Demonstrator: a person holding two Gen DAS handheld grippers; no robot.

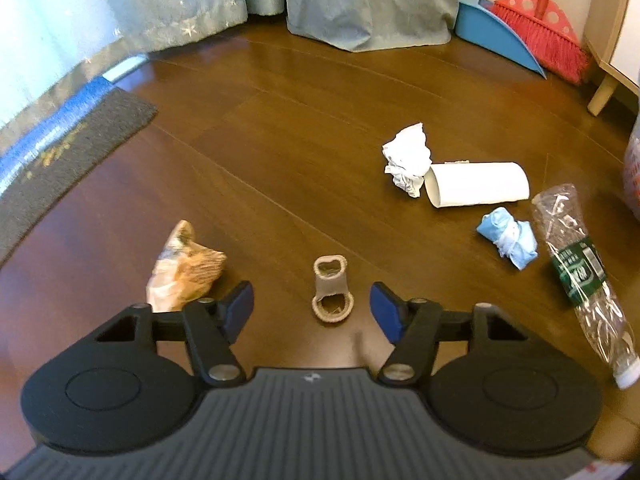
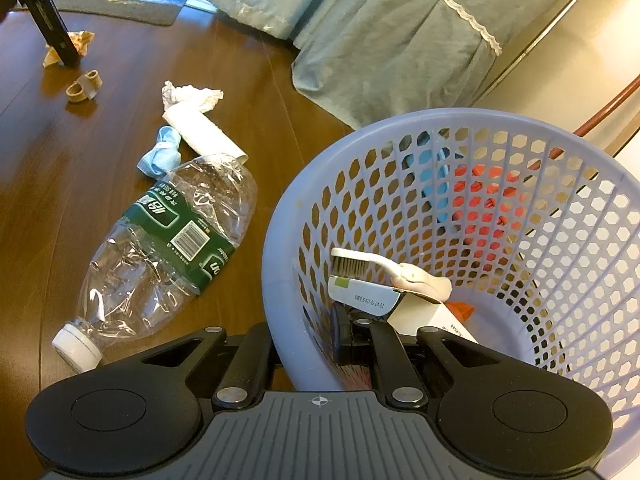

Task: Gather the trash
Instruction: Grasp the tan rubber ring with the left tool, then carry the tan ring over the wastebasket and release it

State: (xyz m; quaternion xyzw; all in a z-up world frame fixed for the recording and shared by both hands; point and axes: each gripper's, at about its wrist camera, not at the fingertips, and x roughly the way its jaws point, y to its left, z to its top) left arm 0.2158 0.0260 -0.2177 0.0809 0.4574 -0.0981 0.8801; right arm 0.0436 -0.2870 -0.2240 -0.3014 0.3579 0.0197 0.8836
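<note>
My left gripper (image 1: pixel 313 310) is open low over the wooden floor. A small tan fabric loop (image 1: pixel 332 288) lies just ahead of and between its blue pads (image 1: pixel 240 308). An orange-brown crumpled wrapper (image 1: pixel 186 272) lies by the left finger. To the right lie crumpled white paper (image 1: pixel 408 156), a white cardboard tube (image 1: pixel 476 184), a blue wad (image 1: pixel 508 240) and a crushed clear bottle (image 1: pixel 580 272). My right gripper (image 2: pixel 304 340) is shut on the near wall of a lavender mesh basket (image 2: pixel 280 240), which holds a toothbrush (image 2: pixel 384 264) and a small box (image 2: pixel 400 304).
A grey doormat (image 1: pixel 60 160) lies at the left under pale curtains. A blue dustpan (image 1: pixel 496 32) and red broom (image 1: pixel 540 28) lean at the back right, near a wooden furniture leg (image 1: pixel 600 92). A draped blue-grey cloth (image 2: pixel 400 40) hangs behind the basket.
</note>
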